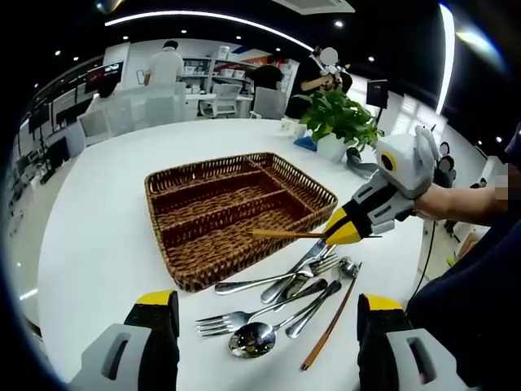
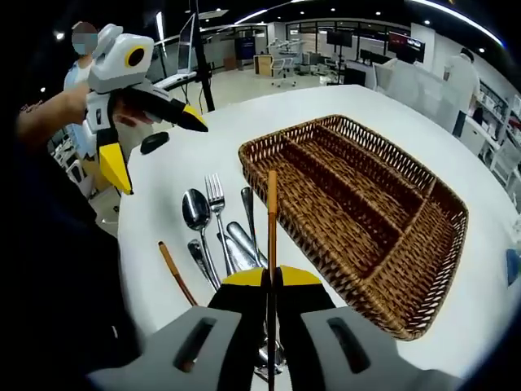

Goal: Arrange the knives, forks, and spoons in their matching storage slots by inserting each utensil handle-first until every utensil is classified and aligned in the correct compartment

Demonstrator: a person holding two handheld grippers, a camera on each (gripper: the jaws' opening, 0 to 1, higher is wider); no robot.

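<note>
- Right hand-held gripper (image 2: 271,281) is clamping a chopstick (image 2: 272,220) by one end, jaws pressed together on it; the stick is pointing toward 12 o'clock in the right gripper view, its free end reaching the tray (image 2: 444,244) rim.
- In the left gripper view the same chopstick (image 1: 285,234) is hanging level over the tray's (image 1: 163,183) near long slot, coming in from 3 o'clock. The end grip is probably meant to let the length slide in along the slot.
- Left hand-held gripper (image 1: 264,314) is hovering over the worktop (image 1: 98,244) with jaws apart and nothing between them, likely staged for the next pick.
- Cutlery pile (image 1: 285,301) is lying on the worktop just beside the tray, at 6 o'clock of it: forks, spoons, possibly knives, overlapping. A second chopstick (image 1: 330,326) is lying at the pile's edge.
- All tray slots are looking bare, so sorting is barely started.
- Risk: overlapping handles may drag neighbours when one is lifted.
</note>
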